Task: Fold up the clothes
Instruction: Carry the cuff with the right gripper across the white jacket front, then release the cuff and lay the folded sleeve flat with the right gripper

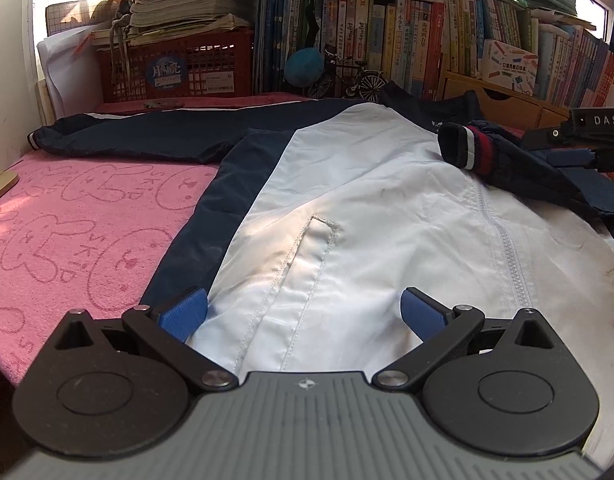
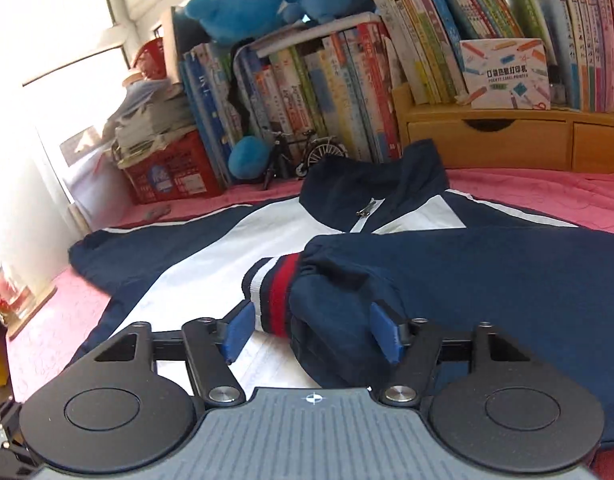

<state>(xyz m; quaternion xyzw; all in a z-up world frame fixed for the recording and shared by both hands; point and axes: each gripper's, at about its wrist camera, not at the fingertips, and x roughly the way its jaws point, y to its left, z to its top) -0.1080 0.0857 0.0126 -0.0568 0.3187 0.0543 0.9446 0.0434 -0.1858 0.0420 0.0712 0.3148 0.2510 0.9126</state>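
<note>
Crinkled navy-white nylon jacket — ribbed striped cuff, pink terry towel.

Each gripper, left and right, has blue ribbed pads, black link arms on silver pivot screws, two round black discs and a grey ribbed housing with a small compass mark at twelve o'clock.

- left hand-held gripper: tilted downward, jaws spread wide, blue pads well apart with nothing pinched between them.
- right hand-held gripper: also tilted downward, jaws parted, its blue pads standing clear on either side and pressing on nothing.
- in the left wrist view, the right hand-held gripper shows at the far right edge.
</note>
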